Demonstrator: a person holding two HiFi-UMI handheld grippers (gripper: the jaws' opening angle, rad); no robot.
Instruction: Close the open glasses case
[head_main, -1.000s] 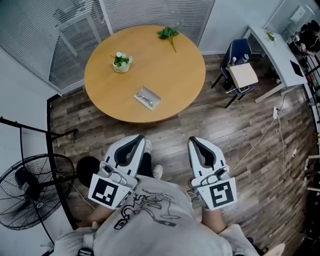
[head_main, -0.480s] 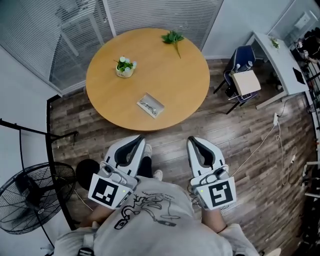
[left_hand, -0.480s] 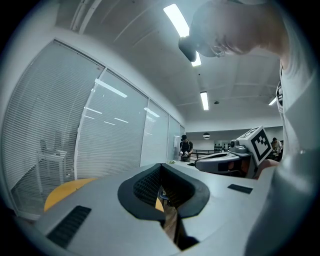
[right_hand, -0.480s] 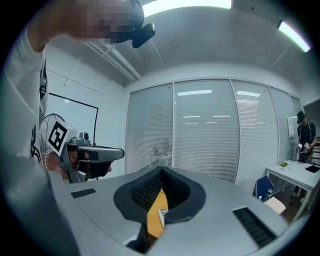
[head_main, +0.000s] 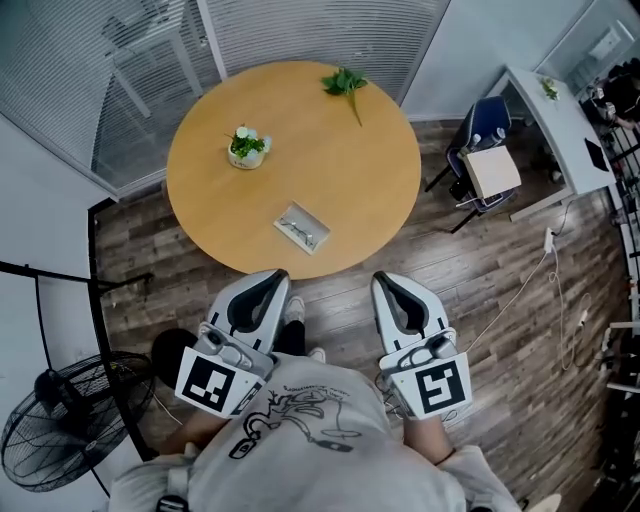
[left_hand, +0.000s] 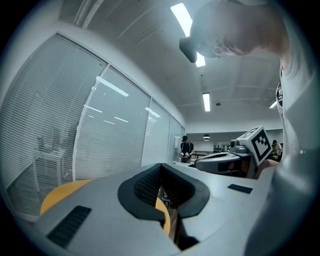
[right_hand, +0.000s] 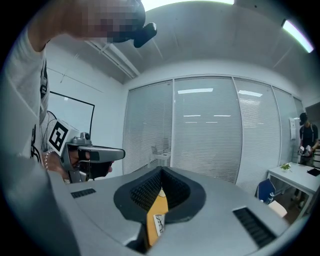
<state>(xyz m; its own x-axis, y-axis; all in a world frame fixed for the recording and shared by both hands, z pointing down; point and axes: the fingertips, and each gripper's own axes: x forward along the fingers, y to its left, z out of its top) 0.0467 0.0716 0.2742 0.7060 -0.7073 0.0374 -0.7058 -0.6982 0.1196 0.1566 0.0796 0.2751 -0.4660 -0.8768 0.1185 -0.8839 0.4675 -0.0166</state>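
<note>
Left tool (head_main: 276, 277) and right tool (head_main: 383, 281) advanced; glasses case (head_main: 301, 227) lies ahead, untouched.

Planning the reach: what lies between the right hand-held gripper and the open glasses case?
In the head view, only bare tabletop and wood floor separate the right hand-held gripper from the glasses case.

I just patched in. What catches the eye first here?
The round table fills the middle of the head view, with the open case lying close to its near edge. Below it, the left claw and right claw are both shut and empty, over the wood floor and short of the table.
</note>
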